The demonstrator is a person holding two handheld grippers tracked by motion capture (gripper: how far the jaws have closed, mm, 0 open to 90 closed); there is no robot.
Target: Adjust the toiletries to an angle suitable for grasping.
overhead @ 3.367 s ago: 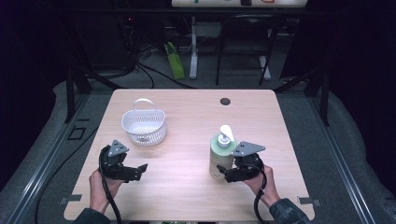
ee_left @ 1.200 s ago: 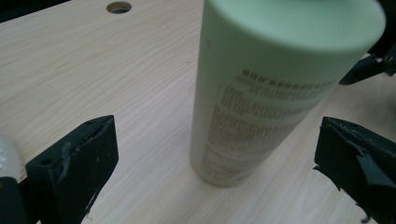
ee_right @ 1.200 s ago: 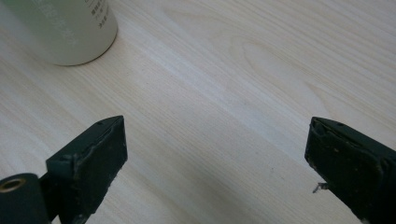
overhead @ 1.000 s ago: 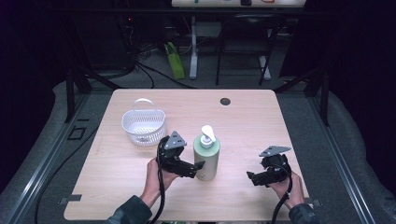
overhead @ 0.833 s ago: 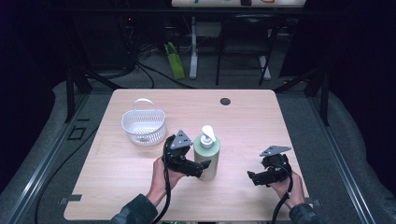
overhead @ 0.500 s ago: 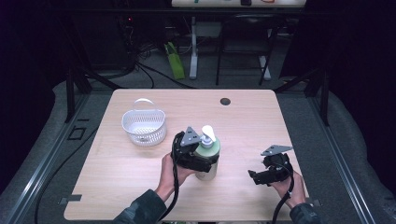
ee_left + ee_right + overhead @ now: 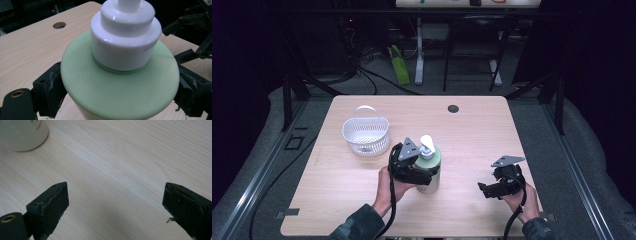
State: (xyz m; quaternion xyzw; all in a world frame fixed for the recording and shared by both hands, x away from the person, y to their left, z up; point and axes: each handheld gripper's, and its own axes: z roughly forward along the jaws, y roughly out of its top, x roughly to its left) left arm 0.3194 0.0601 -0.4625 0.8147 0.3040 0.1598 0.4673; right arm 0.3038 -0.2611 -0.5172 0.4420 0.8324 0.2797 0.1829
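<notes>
A pale green soap bottle [image 7: 436, 161] with a white pump stands upright on the wooden table [image 7: 472, 130], near the front middle. My left gripper [image 7: 427, 177] reaches it from the left, and its jaws have just been closing. In the left gripper view the pads press both sides of the bottle [image 7: 117, 87] below its shoulder. My right gripper [image 7: 484, 190] rests low at the front right, apart from the bottle. Its jaws have narrowed slightly but still stand open [image 7: 115, 205] over bare wood. The bottle's base [image 7: 22, 132] shows at the top left of the right gripper view.
A white plastic basket [image 7: 366, 135] with a handle sits at the left of the table, behind the left hand. A dark round hole [image 7: 453, 108] lies near the table's far edge. Dark floor, cables and desk legs surround the table.
My left gripper has moved right from beside the bottle onto it, and its jaws have closed on the bottle's sides. The right gripper has stayed in place.
</notes>
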